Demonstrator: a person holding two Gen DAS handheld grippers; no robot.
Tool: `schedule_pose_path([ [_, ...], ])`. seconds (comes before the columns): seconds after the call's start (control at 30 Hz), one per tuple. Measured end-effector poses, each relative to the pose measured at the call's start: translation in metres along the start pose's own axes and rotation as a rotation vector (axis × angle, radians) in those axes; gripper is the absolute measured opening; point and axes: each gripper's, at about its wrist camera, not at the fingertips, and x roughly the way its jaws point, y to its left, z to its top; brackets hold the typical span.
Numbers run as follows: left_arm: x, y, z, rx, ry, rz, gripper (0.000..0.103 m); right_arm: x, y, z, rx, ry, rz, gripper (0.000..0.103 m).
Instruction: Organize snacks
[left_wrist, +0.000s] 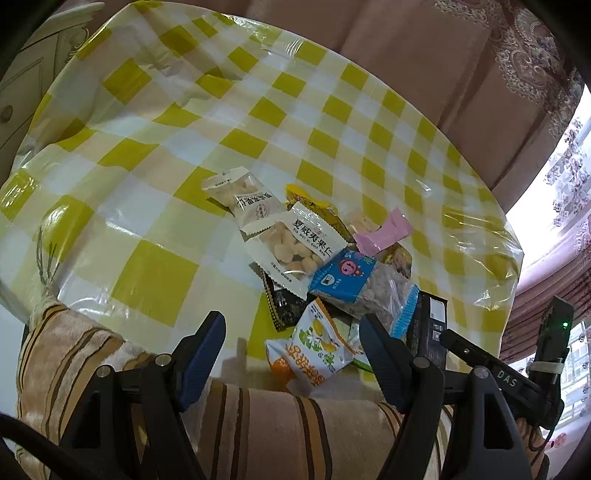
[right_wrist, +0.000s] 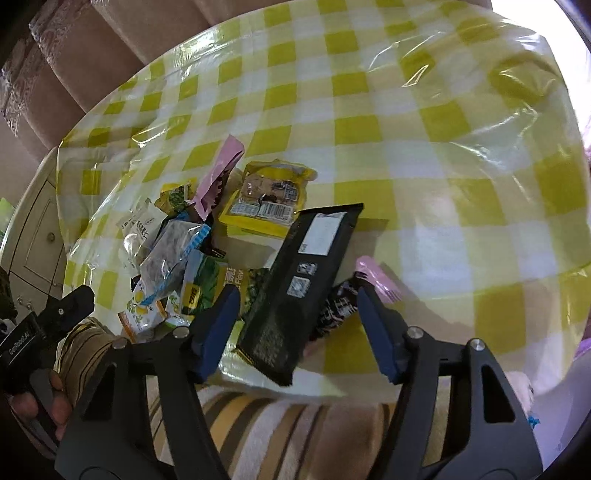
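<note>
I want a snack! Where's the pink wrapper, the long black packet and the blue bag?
pink wrapper (left_wrist: 384, 232), left wrist view, its middle.
long black packet (right_wrist: 306, 273), right wrist view, its back.
blue bag (left_wrist: 341, 277), left wrist view, blue label.

Daylight floods in from a blown-out window (left_wrist: 576, 155). Glare streaks the plastic cover on the worktop (right_wrist: 406, 155). Fisheye bending warps the edges; the corners look dark, perhaps slightly soft.

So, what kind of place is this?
Probably a home living or dining room: a table with a checked yellow tablecloth under clear plastic, pink curtains, and a striped cushion by the snack packets.
</note>
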Motion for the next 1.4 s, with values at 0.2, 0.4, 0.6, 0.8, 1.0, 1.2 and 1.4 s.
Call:
schedule_pose_path([
  [0.2,0.009,0.000,0.008,0.005,0.005,-0.006,0.073,0.015,0.003,0.004,-0.005,0.043,0.009,0.064],
  [0.4,0.022,-0.002,0.024,0.010,0.002,-0.010,0.072,0.027,0.005,0.010,-0.012,0.074,0.005,0.065],
  [0.6,0.044,-0.014,0.046,0.090,0.029,0.029,0.072,0.037,0.008,0.017,-0.021,0.098,0.009,0.065],
  [0.8,0.073,-0.028,0.055,0.210,0.116,0.096,0.073,0.048,0.012,0.023,-0.031,0.124,0.008,0.065],
  [1.0,0.088,-0.028,0.057,0.248,0.144,0.124,0.066,0.052,0.019,0.027,-0.057,0.118,-0.015,0.061],
  [1.2,0.086,-0.030,0.054,0.260,0.127,0.118,0.030,0.046,0.024,0.026,-0.086,0.088,-0.032,0.048],
  [1.4,0.072,-0.023,0.053,0.223,0.077,0.081,0.017,0.029,0.026,0.022,-0.105,0.024,-0.047,0.048],
])
